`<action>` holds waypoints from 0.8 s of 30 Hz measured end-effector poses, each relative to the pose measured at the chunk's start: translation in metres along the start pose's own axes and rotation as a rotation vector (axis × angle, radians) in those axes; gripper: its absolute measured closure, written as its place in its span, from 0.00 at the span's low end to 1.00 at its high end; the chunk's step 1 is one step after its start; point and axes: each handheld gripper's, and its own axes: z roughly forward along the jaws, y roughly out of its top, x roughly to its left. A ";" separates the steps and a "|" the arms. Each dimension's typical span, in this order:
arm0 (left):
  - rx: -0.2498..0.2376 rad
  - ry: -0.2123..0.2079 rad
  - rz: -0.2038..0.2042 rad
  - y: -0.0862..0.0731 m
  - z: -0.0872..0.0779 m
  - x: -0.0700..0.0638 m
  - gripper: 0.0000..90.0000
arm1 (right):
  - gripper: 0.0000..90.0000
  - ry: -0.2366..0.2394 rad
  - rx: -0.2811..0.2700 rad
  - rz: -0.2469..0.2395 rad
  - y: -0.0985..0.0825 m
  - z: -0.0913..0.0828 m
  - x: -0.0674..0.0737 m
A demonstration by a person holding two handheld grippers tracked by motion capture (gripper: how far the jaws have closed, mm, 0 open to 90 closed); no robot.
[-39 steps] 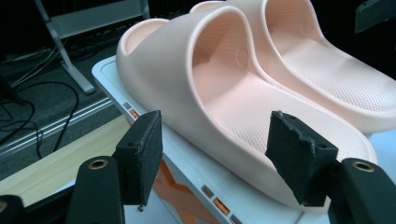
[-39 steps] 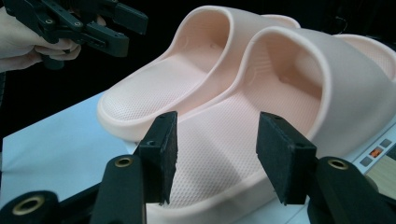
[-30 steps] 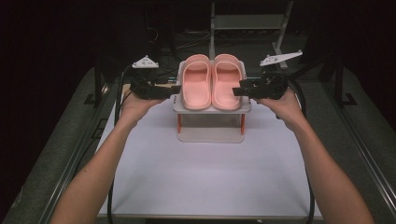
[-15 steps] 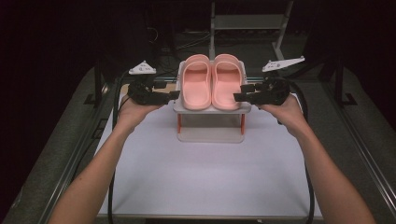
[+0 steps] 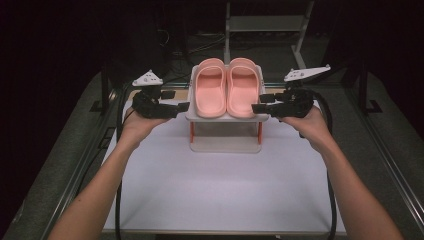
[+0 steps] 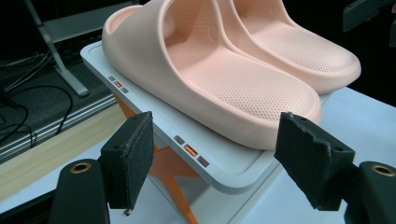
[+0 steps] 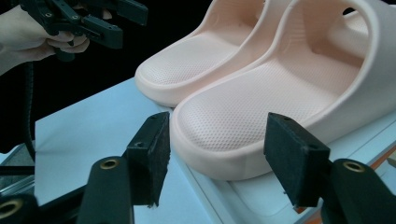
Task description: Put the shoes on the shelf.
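Slippers: pink pair (image 5: 226,88) side by side atop a small white stand (image 5: 225,142) on the table (image 5: 220,190).
Left gripper (image 5: 181,106): jaws apart, at the stand's left edge, holding nothing.
Right gripper (image 5: 256,108): jaws apart, at its right edge, empty.

Change over the last second, high view. The left claw (image 5: 181,106) has drawn slightly back from the white rack (image 5: 225,118), outward toward the left side of the bench (image 5: 215,185); its jaw tips now lie just beside the rack's left edge. The right claw (image 5: 259,107) has likewise shifted outward to the right and a little toward the person, its tips just beside the rack's right edge. The grey plate (image 5: 306,74) on the right claw, tilted a second ago, now sits closer to level.
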 end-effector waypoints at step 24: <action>-0.014 -0.021 0.017 -0.019 -0.006 -0.018 0.24 | 0.38 0.020 -0.023 0.019 -0.029 -0.015 0.009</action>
